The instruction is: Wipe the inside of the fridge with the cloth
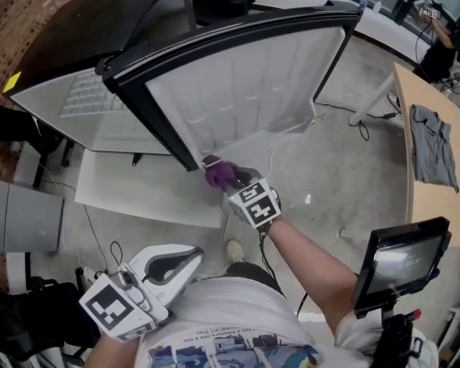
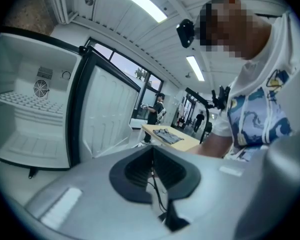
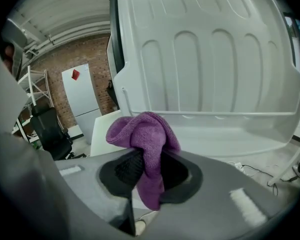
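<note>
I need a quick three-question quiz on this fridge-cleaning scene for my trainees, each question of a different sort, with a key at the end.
1. Short answer: which gripper is clamped on the purple cloth?
2. True or false: the fridge door is closed.
3. Multiple choice: the grey garment lies on
A) the floor
B) the wooden table
C) a fridge shelf

Key
1. The right gripper; its jaws are shut on the cloth.
2. False; it stands open, with its white inner side showing.
3. B
</note>
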The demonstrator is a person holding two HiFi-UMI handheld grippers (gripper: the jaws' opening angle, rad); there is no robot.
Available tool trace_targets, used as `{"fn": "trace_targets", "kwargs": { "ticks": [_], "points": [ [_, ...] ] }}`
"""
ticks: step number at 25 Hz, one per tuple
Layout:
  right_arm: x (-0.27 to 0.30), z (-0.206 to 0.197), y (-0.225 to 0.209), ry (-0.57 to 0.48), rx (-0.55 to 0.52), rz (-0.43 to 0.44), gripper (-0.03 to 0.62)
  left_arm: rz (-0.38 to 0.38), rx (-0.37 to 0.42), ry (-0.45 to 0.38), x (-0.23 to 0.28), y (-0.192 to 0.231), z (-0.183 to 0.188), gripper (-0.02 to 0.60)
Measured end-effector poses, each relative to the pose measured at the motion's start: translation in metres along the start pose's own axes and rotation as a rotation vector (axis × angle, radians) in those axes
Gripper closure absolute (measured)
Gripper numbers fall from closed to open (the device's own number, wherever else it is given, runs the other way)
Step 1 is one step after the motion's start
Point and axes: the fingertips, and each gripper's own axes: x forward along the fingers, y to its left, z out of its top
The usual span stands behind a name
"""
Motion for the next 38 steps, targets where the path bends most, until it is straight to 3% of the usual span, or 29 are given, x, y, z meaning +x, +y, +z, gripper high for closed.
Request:
{"fn": "trace_targets", "kwargs": {
  "ticks": [20,38],
  "points": [
    [-0.041,-0.011,-0.117,-0.012,0.091,-0.178,0.514,-0.111,0.012,0.014,0.045,-0.005,0.014,0.577],
    [-0.103,-0.017,-0.236,-0.058,0.210,-0.415,0.514,-0.115,0.039,0.035,0.047,0.003,0.017,0.577]
  ]
}}
